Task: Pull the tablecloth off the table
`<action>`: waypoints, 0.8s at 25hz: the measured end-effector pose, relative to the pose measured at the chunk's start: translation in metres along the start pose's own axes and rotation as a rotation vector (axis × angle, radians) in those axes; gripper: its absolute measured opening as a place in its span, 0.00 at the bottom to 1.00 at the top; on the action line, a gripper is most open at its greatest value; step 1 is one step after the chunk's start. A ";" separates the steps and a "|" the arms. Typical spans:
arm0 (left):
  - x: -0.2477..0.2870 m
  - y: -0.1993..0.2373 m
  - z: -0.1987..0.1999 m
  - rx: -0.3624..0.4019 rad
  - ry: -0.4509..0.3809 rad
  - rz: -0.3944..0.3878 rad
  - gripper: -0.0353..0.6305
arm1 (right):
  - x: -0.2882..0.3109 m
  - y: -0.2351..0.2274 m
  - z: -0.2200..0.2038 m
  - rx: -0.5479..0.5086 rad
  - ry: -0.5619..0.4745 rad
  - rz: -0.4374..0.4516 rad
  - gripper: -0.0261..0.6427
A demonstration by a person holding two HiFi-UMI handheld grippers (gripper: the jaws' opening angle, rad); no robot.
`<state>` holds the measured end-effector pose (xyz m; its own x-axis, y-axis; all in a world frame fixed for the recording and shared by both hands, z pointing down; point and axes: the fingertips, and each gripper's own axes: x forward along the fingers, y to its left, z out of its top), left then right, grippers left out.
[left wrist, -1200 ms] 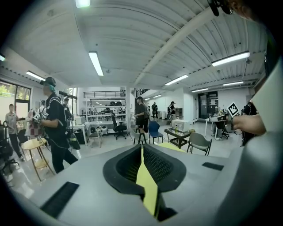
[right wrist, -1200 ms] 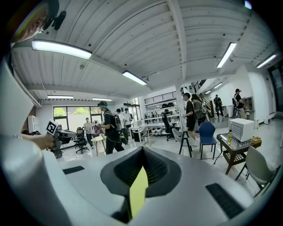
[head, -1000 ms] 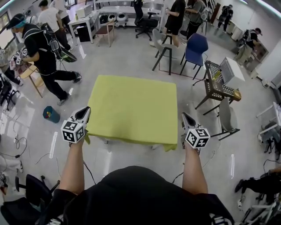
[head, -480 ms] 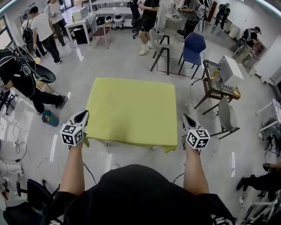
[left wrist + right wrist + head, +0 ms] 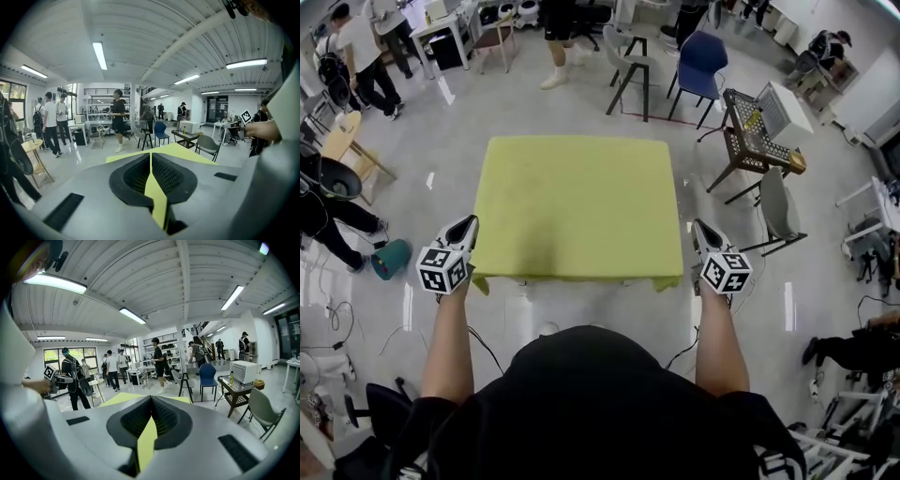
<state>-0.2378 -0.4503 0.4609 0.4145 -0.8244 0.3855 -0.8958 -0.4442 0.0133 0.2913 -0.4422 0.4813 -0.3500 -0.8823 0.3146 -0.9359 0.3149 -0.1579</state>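
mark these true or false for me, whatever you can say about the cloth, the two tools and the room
1. The left tool is shut on the yellow tablecloth. True.
2. The right tool is open and empty. False: it is shut on the tablecloth too, with yellow fabric between its jaws.
3. The tablecloth lies spread out flat. True.
4. Plates stand on the tablecloth. False: nothing lies on it.
5. A blue chair stands beyond the far side of the tablecloth. True.
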 end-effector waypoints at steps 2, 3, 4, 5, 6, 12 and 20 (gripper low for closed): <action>0.000 0.009 -0.016 -0.015 0.021 -0.007 0.10 | 0.000 0.001 -0.016 0.004 0.029 -0.022 0.06; -0.002 0.014 -0.022 -0.023 0.030 -0.006 0.10 | 0.000 0.001 -0.025 0.004 0.046 -0.033 0.06; -0.003 0.019 -0.028 -0.030 0.038 -0.001 0.10 | 0.000 -0.001 -0.034 0.002 0.065 -0.044 0.06; -0.003 0.024 -0.034 -0.037 0.047 0.005 0.10 | 0.001 -0.004 -0.043 -0.002 0.084 -0.054 0.06; -0.001 0.028 -0.040 -0.044 0.056 0.012 0.10 | 0.003 -0.008 -0.052 -0.008 0.103 -0.064 0.06; 0.017 0.063 -0.091 -0.076 0.137 0.036 0.11 | 0.017 -0.028 -0.113 -0.018 0.220 -0.109 0.06; 0.021 0.090 -0.182 -0.123 0.293 0.030 0.14 | 0.029 -0.034 -0.196 0.017 0.359 -0.093 0.13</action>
<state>-0.3391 -0.4434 0.6380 0.3401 -0.6923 0.6364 -0.9270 -0.3607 0.1030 0.3051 -0.4099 0.6793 -0.2578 -0.7273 0.6360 -0.9647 0.2301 -0.1279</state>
